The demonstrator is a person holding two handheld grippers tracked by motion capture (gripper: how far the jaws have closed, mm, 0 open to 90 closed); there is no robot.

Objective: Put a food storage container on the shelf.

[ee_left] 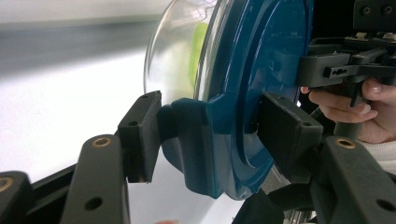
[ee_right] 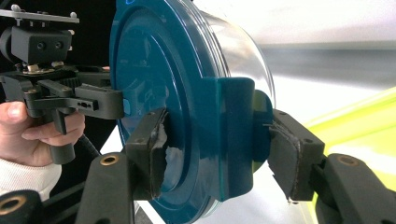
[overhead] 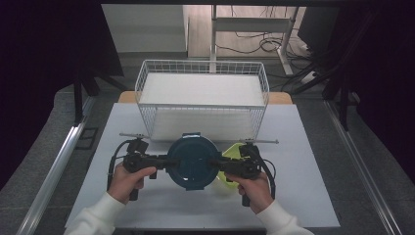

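Observation:
A round clear container with a dark blue clip-on lid [overhead: 192, 160] is held between my two grippers over the front half of the table, lid facing up. My left gripper [overhead: 164, 161] is shut on the lid's left clip tab [ee_left: 196, 140], with one pad [ee_left: 140, 135] under the tab and the other on the lid's top face. My right gripper [overhead: 220, 165] is shut on the opposite clip tab [ee_right: 236, 135] in the same way. Each gripper view also shows the other hand and its gripper beyond the lid [ee_right: 149, 70].
A lime-green plastic piece [overhead: 232, 152] lies on the table just under and right of the container, showing as a yellow-green band [ee_right: 355, 126]. A white wire basket [overhead: 203, 95] stands at the back of the pale table [overhead: 303, 196]. Dark floor surrounds the table.

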